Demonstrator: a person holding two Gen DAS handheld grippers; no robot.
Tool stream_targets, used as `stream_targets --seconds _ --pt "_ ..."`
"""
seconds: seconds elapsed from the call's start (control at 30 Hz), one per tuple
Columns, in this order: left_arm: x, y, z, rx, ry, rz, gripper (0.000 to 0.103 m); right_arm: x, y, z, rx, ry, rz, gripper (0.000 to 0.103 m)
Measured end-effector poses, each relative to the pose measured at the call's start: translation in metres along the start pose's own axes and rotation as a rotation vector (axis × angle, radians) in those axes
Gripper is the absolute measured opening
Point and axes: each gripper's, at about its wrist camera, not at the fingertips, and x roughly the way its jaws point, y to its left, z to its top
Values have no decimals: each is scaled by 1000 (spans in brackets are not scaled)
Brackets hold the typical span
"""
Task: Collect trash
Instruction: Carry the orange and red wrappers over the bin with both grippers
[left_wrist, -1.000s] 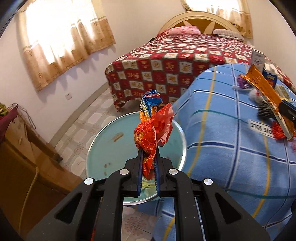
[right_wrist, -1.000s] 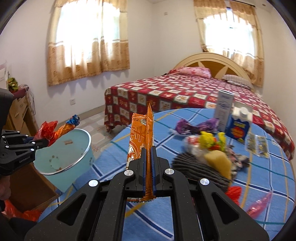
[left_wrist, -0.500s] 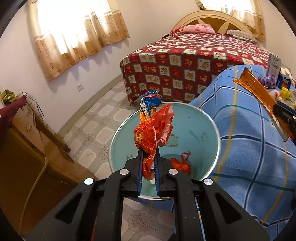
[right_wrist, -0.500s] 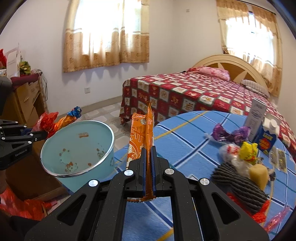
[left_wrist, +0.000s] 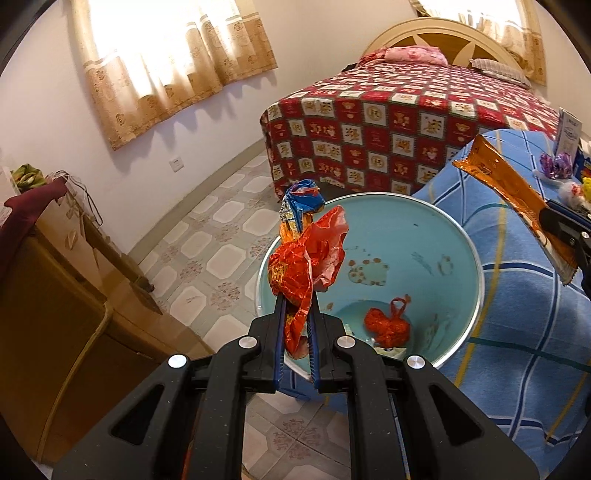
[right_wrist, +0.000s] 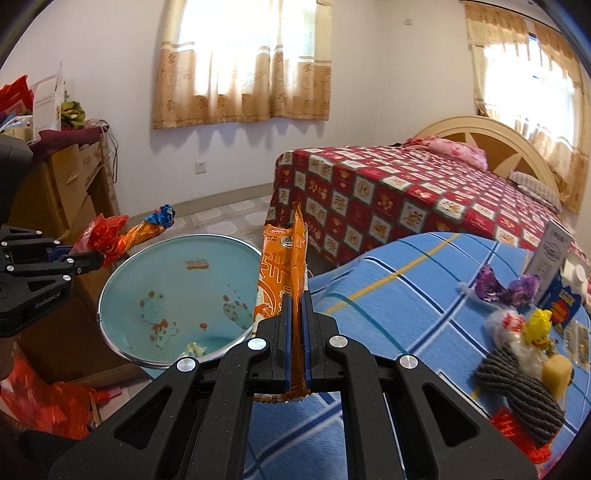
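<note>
Trash is held in both claws. Crinkled red foil wrappers (left_wrist: 304, 266), with a blue and orange one bunched among them, are clamped between the blue pads of the left gripper (left_wrist: 296, 334), just above the near rim of the pale blue bin (left_wrist: 476, 258). The bin is round, smooth plastic with a thin metal rim and cartoon prints inside; a knotted red bag (left_wrist: 388, 325) lies on its bottom. The right gripper (right_wrist: 295, 334) is closed on a long, flat orange wrapper (right_wrist: 282, 258), glossy with a serrated end, upright beside the bin. More litter lies at the far edge of the blue checked cloth (right_wrist: 388, 295): purple wrappers (right_wrist: 506, 286), a ribbed grey piece (right_wrist: 517, 391).
</note>
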Motion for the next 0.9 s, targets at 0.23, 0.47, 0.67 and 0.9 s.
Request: stream_targets --seconds 0.23,0.47,0.67,0.9 --pt "5 8 -4 -11 17 12 11 6 13 2 -30 12 24 5" --pt "6 12 -4 -24 22 14 11 9 25 7 -56 10 43 5" --pt "6 12 -4 -26 22 11 11 12 31 9 -70 14 54 5" --pt "8 10 -4 -24 26 9 11 12 35 9 -82 16 68 5"
